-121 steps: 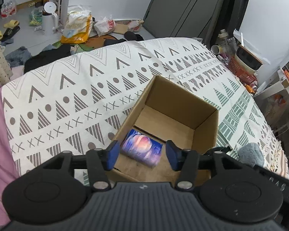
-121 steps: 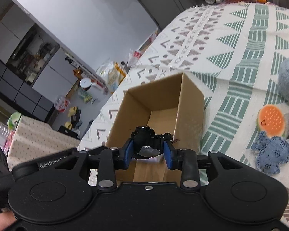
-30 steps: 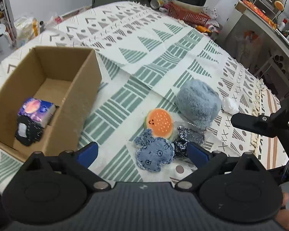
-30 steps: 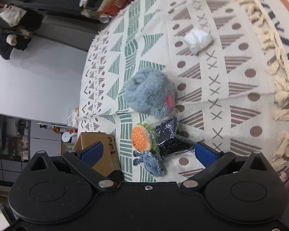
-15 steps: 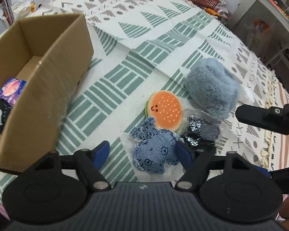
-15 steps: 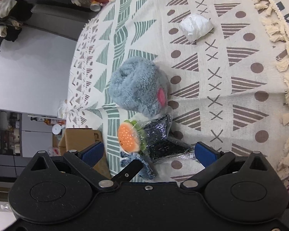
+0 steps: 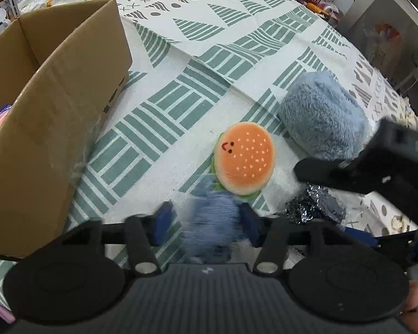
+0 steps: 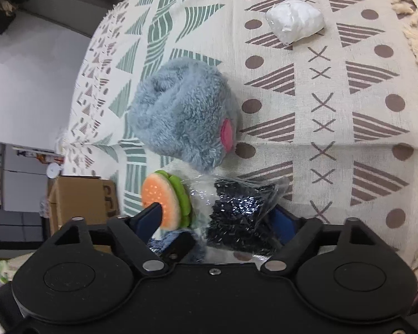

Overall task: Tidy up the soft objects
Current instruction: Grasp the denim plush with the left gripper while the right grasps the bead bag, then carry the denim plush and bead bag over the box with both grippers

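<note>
Soft objects lie in a tight cluster on the patterned cloth (image 7: 181, 89) covering my tabletop. Largest nearby is the cardboard box (image 7: 55, 105), open-topped, well to the left of the cluster. Next comes the grey-blue plush (image 8: 181, 111), lying on its side with its pink patch facing right in my right view. Touching it is the burger plush (image 7: 245, 158), flat with its bun face up. A crinkled dark foil bag (image 8: 237, 208) sits between my right tongs (image 8: 217, 222), whose fingers stand apart on either side of it. The denim plush (image 7: 211, 222), blurred, sits between my left tongs (image 7: 206, 222); I cannot tell whether they are gripping it. A small white bundle (image 8: 295, 22) lies well apart.
</note>
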